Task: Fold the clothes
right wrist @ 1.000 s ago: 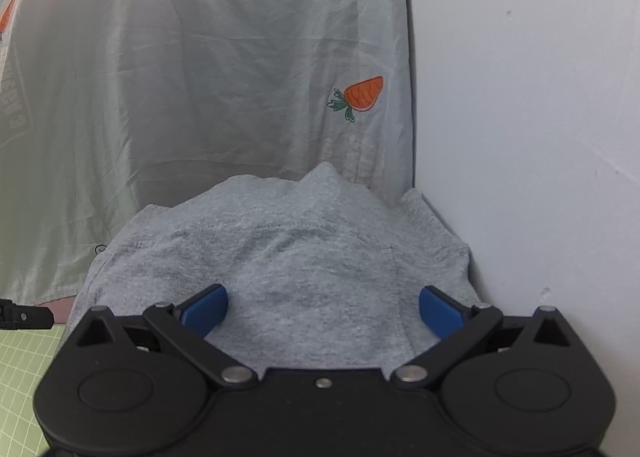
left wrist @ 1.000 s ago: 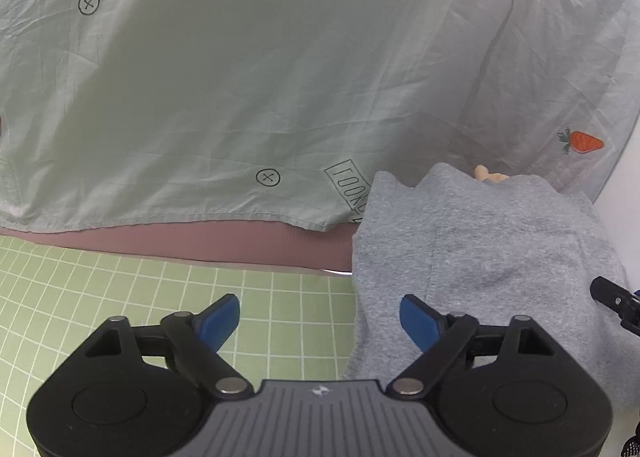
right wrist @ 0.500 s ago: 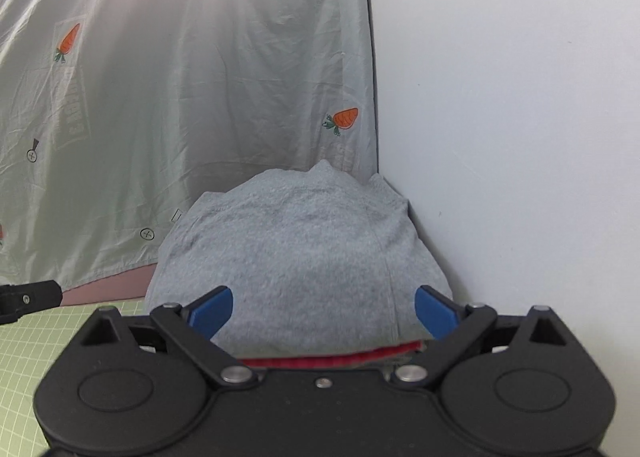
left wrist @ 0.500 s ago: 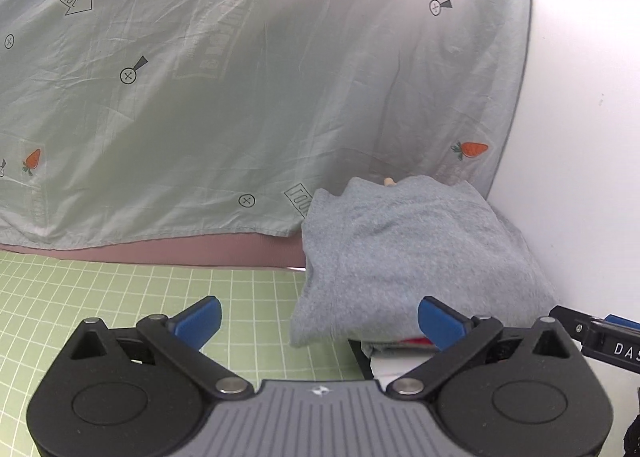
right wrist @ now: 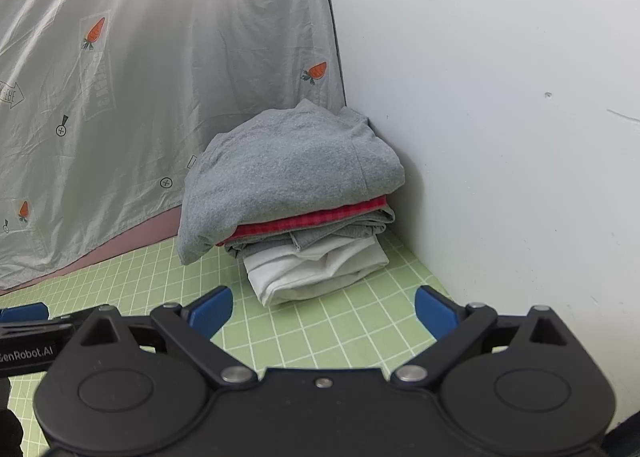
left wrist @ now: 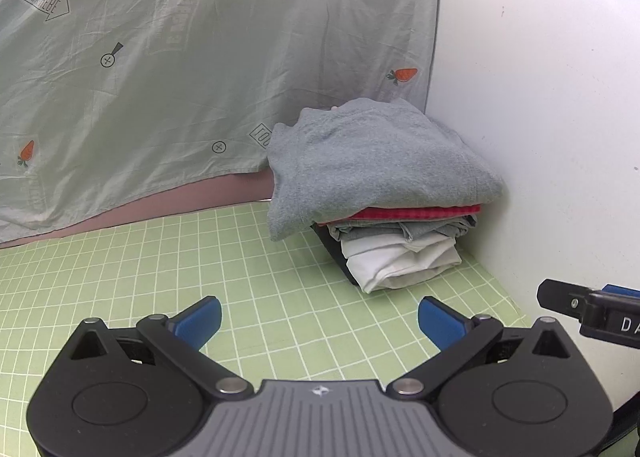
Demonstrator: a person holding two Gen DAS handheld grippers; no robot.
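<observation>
A folded grey garment (left wrist: 372, 157) (right wrist: 292, 169) tops a stack of folded clothes in the back right corner. Under it lie a red checked piece (left wrist: 420, 213) (right wrist: 304, 222), a grey one and a white one (left wrist: 404, 261) (right wrist: 316, 269). The grey garment's left edge droops down over the stack's side. My left gripper (left wrist: 318, 321) stands open over the green grid mat (left wrist: 160, 277), well short of the stack, nothing between its blue pads. My right gripper (right wrist: 322, 309) is open too, empty, in front of the stack. Its tip shows at the right edge of the left wrist view (left wrist: 592, 309).
A pale green sheet printed with carrots (left wrist: 180, 57) (right wrist: 140, 77) hangs behind the mat, a pink strip (left wrist: 140, 213) below its hem. A white wall (left wrist: 540, 117) (right wrist: 500, 117) closes the right side, right against the stack. The left gripper's body shows at the left edge (right wrist: 28, 341).
Both grippers have drawn back from the stack, which now shows whole and farther off. The grey garment, earlier just between the jaws, lies on top of the pile, apart from both.
</observation>
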